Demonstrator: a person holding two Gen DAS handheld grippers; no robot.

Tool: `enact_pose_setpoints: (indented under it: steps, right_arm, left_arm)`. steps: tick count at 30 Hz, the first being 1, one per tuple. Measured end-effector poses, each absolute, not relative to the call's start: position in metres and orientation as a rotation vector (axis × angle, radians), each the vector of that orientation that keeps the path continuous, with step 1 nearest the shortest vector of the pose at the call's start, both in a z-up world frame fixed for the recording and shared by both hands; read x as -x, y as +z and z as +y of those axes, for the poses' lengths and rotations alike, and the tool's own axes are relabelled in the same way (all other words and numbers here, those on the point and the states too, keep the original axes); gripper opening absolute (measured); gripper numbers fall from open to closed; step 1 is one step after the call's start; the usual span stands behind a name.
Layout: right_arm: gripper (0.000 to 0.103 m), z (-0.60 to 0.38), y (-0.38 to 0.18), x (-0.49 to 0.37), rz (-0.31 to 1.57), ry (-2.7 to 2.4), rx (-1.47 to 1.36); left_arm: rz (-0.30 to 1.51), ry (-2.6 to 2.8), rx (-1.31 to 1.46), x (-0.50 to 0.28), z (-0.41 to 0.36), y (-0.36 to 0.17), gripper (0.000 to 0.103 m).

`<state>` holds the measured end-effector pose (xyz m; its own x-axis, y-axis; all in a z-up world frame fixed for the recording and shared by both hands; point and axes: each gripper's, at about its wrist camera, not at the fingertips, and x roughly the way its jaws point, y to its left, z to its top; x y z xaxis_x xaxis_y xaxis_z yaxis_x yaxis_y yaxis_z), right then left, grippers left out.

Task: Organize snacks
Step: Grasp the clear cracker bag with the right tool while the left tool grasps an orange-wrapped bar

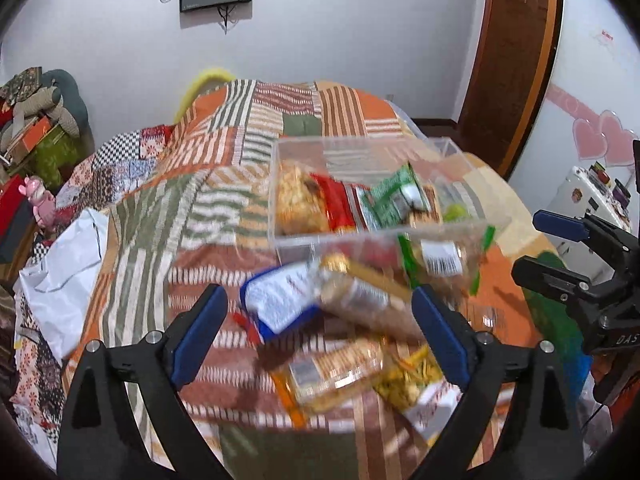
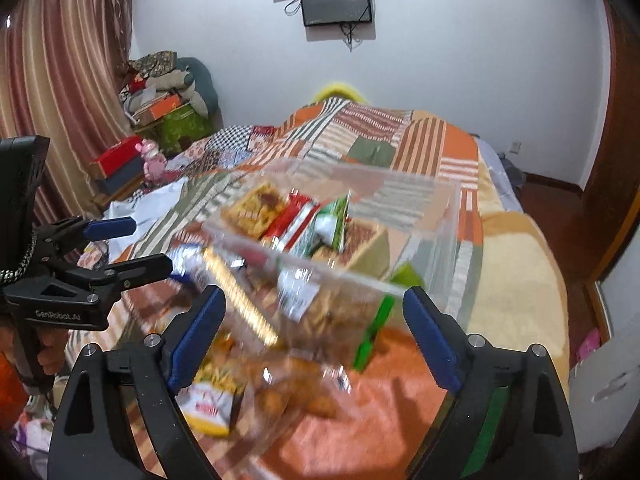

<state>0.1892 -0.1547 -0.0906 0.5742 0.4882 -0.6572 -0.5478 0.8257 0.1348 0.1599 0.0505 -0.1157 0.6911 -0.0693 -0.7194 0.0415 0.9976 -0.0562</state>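
A clear plastic box (image 1: pixel 304 240) stands on the patchwork bedspread (image 1: pixel 160 200) with several snack packets inside, among them a yellow one (image 1: pixel 298 200), a red one and a green one (image 1: pixel 394 198). More packets lie loose in front of it: a blue-and-white one (image 1: pixel 276 300), a long biscuit pack (image 1: pixel 360 292) and a yellow pack (image 1: pixel 332 372). My left gripper (image 1: pixel 320 332) is open above these loose packets. My right gripper (image 2: pixel 312 340) is open, just before the box's (image 2: pixel 452 216) near wall. Each gripper shows in the other's view: right (image 1: pixel 560 248), left (image 2: pixel 128 244).
A white plastic bag (image 1: pixel 60 264) lies on the bed's left side. A pink toy (image 1: pixel 40 200) and stacked boxes (image 2: pixel 116 164) stand to the left. A wooden door (image 1: pixel 512 60) is at the right. Curtains (image 2: pixel 48 100) hang at the left.
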Motion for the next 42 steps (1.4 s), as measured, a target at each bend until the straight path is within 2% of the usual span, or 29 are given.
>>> enact_pose_setpoints:
  steps: [12, 23, 26, 28, 33, 36, 38, 40, 42]
  right_arm:
    - [0.092, -0.147, -0.144, -0.175, 0.917, 0.66, 0.071]
    - [0.091, -0.143, -0.159, -0.182, 0.949, 0.626, 0.066]
    - [0.085, -0.146, -0.162, -0.184, 0.964, 0.642, 0.041]
    - [0.07, -0.146, -0.164, -0.186, 0.979, 0.656, 0.036]
    - [0.06, -0.149, -0.162, -0.181, 0.953, 0.653, 0.039]
    - [0.057, -0.151, -0.159, -0.177, 0.938, 0.649, 0.046]
    - [0.056, -0.154, -0.158, -0.176, 0.934, 0.647, 0.041]
    - [0.054, -0.156, -0.156, -0.176, 0.93, 0.646, 0.037]
    - [0.053, -0.162, -0.153, -0.175, 0.923, 0.644, 0.032]
  left_arm:
    - [0.959, -0.031, 0.16, -0.15, 0.056, -0.174, 0.095]
    - [1.02, -0.043, 0.15, -0.173, 0.041, -0.206, 0.096]
    - [1.025, -0.037, 0.151, -0.178, 0.04, -0.21, 0.098]
    - [1.026, -0.034, 0.149, -0.182, 0.04, -0.211, 0.098]
    - [1.034, -0.027, 0.148, -0.19, 0.037, -0.211, 0.099]
    - [1.026, -0.02, 0.132, -0.191, 0.036, -0.213, 0.098]
    - [1.016, -0.03, 0.131, -0.19, 0.036, -0.212, 0.094]
    - [1.007, -0.043, 0.132, -0.187, 0.036, -0.211, 0.076]
    - [1.0, -0.05, 0.129, -0.181, 0.036, -0.208, 0.069]
